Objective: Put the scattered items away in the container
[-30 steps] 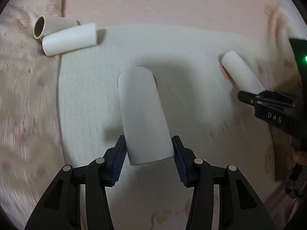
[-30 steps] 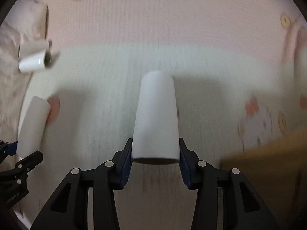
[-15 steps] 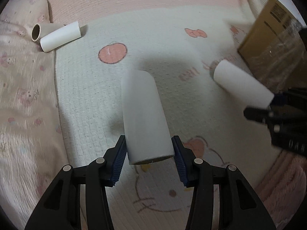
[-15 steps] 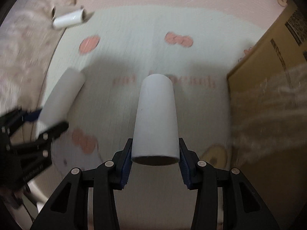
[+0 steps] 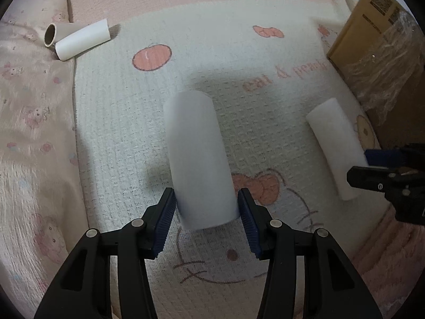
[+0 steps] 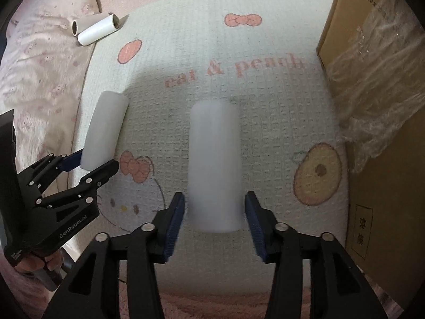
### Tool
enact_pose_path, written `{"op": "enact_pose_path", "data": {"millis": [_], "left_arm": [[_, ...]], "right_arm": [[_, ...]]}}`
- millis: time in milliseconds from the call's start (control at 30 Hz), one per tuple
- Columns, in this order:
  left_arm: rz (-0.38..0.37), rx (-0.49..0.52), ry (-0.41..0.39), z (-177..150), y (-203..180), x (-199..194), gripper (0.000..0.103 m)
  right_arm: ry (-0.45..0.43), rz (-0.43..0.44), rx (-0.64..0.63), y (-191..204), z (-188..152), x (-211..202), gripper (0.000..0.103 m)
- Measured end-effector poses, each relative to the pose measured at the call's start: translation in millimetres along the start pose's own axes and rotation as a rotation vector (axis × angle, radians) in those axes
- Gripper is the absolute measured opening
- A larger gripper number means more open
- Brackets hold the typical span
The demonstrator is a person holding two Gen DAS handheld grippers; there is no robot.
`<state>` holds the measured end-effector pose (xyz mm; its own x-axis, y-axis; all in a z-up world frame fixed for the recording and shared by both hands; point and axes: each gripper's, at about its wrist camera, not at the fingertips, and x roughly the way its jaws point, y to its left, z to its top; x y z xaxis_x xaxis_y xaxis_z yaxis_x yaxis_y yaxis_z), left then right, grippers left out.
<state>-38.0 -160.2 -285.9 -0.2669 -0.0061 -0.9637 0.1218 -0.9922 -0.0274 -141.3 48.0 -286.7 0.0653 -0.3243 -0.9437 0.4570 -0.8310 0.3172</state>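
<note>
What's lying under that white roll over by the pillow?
The white roll lies across a brown cardboard tube, on the blanket's edge. Where they cross, the tube is hidden.

The white roll (image 6: pixel 215 164) between the right gripper's (image 6: pixel 215 214) fingers was smeared by motion blur, so whether the pads touched it could not be told. The cardboard box (image 6: pixel 372 122) to its right ran off the frame edge, its opening hidden, perhaps behind crinkled plastic wrap (image 6: pixel 377 79).

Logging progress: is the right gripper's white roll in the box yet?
Out. The white roll sits between the right hand-held gripper fingers above the mat, beside the cardboard box.
</note>
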Motion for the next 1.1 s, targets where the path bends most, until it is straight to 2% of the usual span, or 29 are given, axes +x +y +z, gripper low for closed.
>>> {"op": "enact_pose_path", "data": {"millis": [133,167,233,367,467,600,867,1100], "left_arm": [[-0.032,0.005,-0.029,2,-2,-18,0.072],[-0.032,0.002,-0.037,2,-1,-23,0.072],[-0.027,-0.01,-0.05,3,2,-34,0.072],[-0.013,-0.05,-0.066,4,9,-46,0.073],[-0.021,-0.084,-0.038,13,11,-38,0.073],[-0.034,-0.095,-0.016,26,10,-26,0.073],[-0.053,-0.111,0.054,49,5,0,0.073],[-0.084,-0.222,0.123,55,15,21,0.073]], "right_arm": [[-0.022,0.057,0.027,3,8,-6,0.065],[-0.031,0.064,0.033,2,9,-11,0.071],[-0.055,0.065,0.04,2,13,-17,0.077],[-0.056,0.101,0.054,-4,27,-17,0.078],[-0.043,0.143,0.08,-11,33,-13,0.078],[0.001,0.092,0.061,-14,32,-7,0.078],[0.111,0.028,-0.025,8,19,21,0.078],[0.147,-0.01,-0.048,17,18,39,0.078]]}}
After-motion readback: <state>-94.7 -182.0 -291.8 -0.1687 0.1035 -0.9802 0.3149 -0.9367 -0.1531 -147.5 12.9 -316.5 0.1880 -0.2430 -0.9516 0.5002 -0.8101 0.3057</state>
